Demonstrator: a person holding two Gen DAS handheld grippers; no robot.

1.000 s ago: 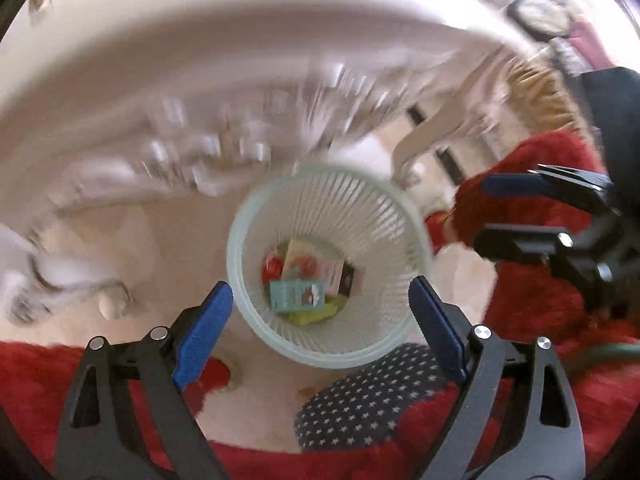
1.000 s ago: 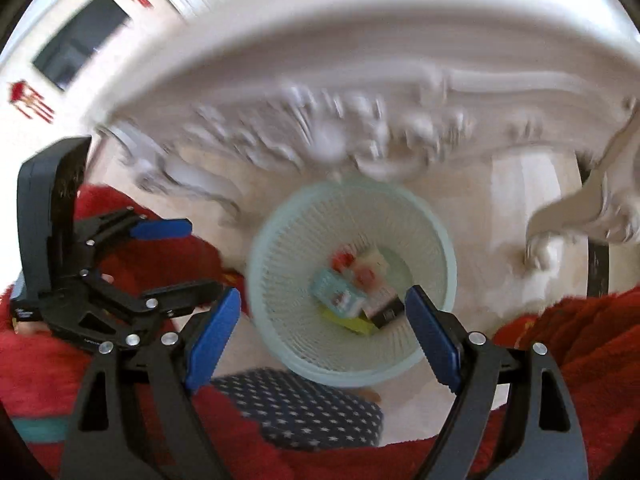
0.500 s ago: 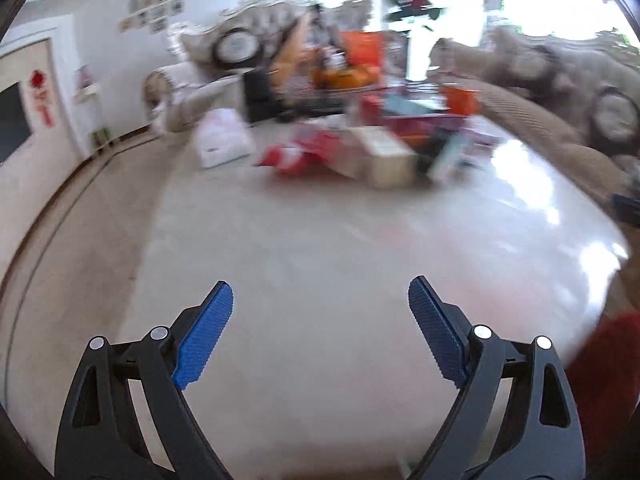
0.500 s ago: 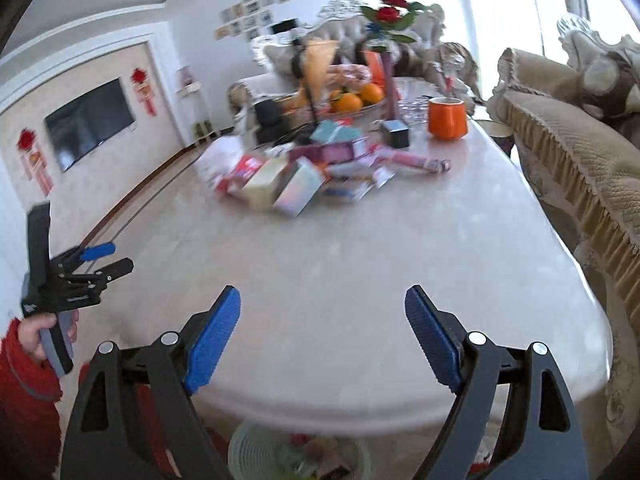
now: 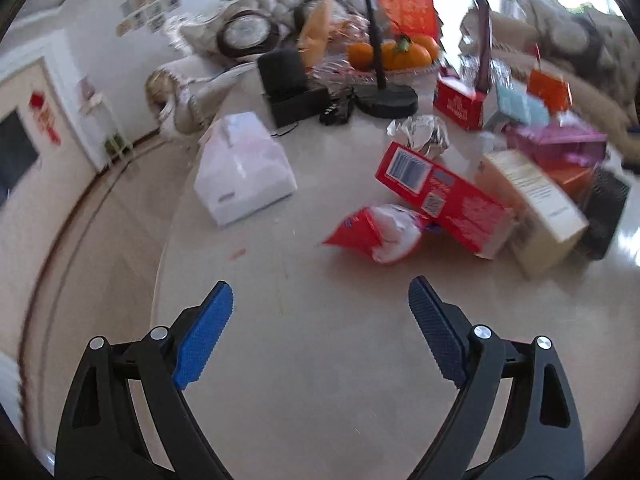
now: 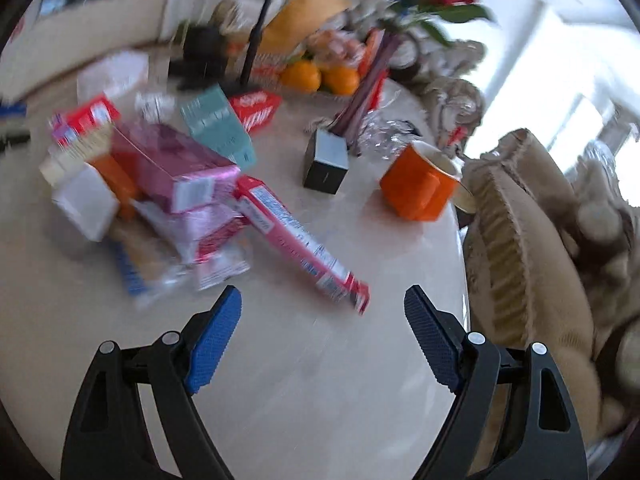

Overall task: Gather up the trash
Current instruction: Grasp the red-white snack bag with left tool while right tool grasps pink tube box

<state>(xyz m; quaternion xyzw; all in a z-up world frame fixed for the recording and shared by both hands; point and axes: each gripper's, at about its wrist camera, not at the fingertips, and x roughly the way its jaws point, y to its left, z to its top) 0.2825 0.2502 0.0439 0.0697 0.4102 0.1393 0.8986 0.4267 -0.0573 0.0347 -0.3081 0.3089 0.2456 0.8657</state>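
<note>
Left wrist: left gripper [image 5: 320, 300] jaws apart, nothing between them, over bare surface [image 5: 320, 380]. Trash sits mid to right frame: red bag [image 5: 376, 236], red box [image 5: 444, 200] with barcode, beige box [image 5: 536, 208]. White box [image 5: 244, 168] at centre left.

Right wrist: right gripper [image 6: 322, 308] jaws apart, empty. Pink boxes [image 6: 176, 168], teal box [image 6: 218, 128], long pink carton [image 6: 300, 248] at left to centre; orange mug [image 6: 420, 184] at right. Pile uncollected, so plenty left. Blur kills all print.

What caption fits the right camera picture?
Open right tongs hover over a long pink box beside an orange mug.
</note>
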